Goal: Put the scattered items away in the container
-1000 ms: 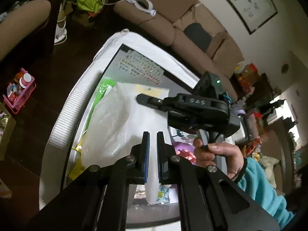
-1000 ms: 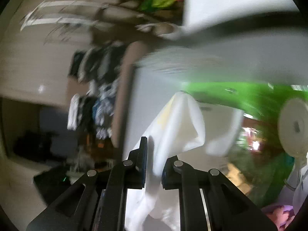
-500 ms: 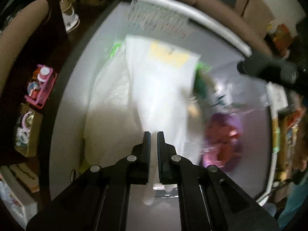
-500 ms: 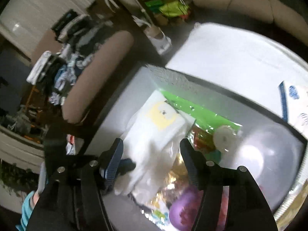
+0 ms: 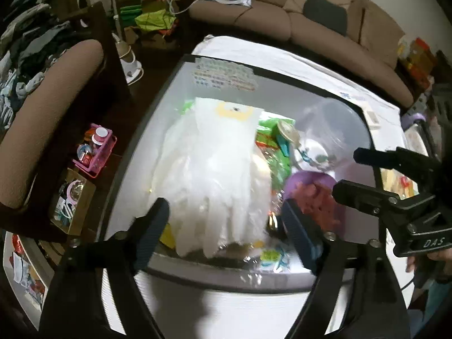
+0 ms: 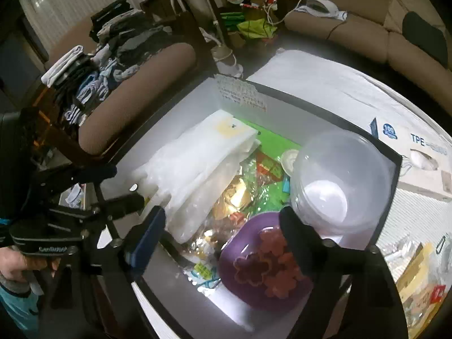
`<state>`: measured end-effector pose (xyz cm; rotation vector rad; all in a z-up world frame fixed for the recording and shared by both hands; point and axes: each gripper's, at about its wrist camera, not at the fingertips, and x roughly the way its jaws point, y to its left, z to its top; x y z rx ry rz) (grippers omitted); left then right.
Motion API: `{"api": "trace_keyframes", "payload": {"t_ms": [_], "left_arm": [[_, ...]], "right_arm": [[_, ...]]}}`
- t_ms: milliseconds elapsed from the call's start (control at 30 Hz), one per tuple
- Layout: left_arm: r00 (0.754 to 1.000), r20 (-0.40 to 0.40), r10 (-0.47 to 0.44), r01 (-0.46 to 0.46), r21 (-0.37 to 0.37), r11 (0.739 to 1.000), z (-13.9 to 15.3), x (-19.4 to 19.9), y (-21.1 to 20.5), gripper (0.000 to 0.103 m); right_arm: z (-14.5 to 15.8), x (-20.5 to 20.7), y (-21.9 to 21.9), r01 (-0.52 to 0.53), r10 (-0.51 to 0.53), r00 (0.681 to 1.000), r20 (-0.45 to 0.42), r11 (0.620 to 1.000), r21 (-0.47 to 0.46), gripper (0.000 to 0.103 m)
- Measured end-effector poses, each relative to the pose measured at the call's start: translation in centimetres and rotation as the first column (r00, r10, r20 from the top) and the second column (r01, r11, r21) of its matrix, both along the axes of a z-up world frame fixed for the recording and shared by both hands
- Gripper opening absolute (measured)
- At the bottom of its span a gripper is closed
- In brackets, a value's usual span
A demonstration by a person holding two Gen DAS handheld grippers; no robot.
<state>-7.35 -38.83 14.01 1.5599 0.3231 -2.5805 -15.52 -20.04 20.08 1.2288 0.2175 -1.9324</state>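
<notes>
Container (image 6: 387, 152) holds the white plastic bag (image 5: 214, 169) flat on its contents; left gripper (image 5: 226, 217) and right gripper (image 6: 223, 223) jaws just opened, empty, so lift clear before fetching leftovers.

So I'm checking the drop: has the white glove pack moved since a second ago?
Yes. The glove pack hung pinched in both tools above the container; now it lies inside, along its left wall, both tools just opened.
</notes>
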Motion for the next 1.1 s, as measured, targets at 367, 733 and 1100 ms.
{"api": "trace_keyframes", "payload": {"t_ms": [367, 733, 1100], "left_arm": [[0.999, -0.047, -0.027, 0.024, -0.054, 0.998, 2.2, 2.7, 3.8, 0.103], [0.996, -0.09, -0.022, 0.013, -0.099, 0.995, 3.8, 5.5, 10.2, 0.103], [0.977, -0.186, -0.1, 0.088, -0.069, 0.994, 3.3, 7.9, 22.3, 0.103]], "right_arm": [[1.8, 3.1, 3.6, 0.042, -0.041, 0.999, -0.033, 0.999, 0.023, 0.103], [3.6, 6.5, 11.9, 0.143, -0.143, 0.987, -0.071, 0.99, -0.005, 0.103], [3.4, 11.3, 27.0, 0.372, -0.375, 0.913, -0.162, 0.927, -0.049, 0.103]]}}
